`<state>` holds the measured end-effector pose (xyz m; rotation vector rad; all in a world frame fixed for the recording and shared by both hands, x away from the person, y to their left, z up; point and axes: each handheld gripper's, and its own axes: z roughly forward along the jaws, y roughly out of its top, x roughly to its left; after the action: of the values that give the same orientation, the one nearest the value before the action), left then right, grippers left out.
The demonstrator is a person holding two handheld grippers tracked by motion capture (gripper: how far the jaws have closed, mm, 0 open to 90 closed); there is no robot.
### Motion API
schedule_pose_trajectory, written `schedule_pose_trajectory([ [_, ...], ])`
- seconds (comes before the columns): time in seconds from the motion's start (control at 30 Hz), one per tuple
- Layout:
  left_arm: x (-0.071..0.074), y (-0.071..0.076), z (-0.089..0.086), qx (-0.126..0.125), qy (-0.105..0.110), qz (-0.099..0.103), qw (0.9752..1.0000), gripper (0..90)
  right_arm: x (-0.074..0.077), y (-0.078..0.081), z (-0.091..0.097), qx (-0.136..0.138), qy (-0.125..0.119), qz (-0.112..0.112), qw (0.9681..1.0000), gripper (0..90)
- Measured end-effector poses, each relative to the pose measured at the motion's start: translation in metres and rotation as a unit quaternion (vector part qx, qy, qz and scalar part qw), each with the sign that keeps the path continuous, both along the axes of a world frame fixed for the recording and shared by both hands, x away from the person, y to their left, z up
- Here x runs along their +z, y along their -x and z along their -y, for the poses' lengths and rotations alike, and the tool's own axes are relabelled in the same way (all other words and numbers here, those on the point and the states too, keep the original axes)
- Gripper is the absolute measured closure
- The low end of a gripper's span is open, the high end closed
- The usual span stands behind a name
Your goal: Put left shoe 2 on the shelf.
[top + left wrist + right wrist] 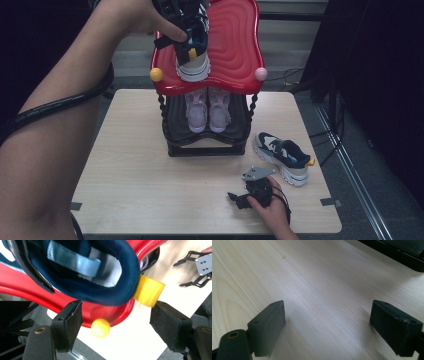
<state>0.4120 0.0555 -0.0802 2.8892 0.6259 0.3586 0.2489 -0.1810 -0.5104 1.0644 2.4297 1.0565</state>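
At the left, the left gripper (192, 42) hangs over the near left corner of the glossy red wavy top shelf (235, 35) of the black two-tier shoe rack (207, 145). Its jaws stand apart and press on nothing, just clear of the heel of the navy and white mesh sneaker with a yellow heel tab (82, 272) resting there. That shoe looks light and soft at the padded collar, stiffer at the sole; the heel counter seems the best hold. Pale pink sneakers (207, 110) sit on the lower shelf. Rightwards, the right gripper (245, 197) rests open near the worktop's (140, 170) front edge, beside the matching navy sneaker (285, 157) by the right edge.
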Motion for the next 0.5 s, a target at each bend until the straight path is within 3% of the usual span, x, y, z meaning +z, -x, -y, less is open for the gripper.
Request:
schedule_pose_trajectory([
  [0.33,-0.009,0.005,-0.018,0.022,0.007,-0.027,0.9994,22.2,0.000,0.000,0.000,0.000,0.000,0.000,1.0000,12.6],
  [0.5,-0.010,0.006,-0.026,0.020,0.003,-0.039,0.9990,20.9,0.000,0.000,0.000,0.000,0.000,0.000,1.0000,12.6],
])
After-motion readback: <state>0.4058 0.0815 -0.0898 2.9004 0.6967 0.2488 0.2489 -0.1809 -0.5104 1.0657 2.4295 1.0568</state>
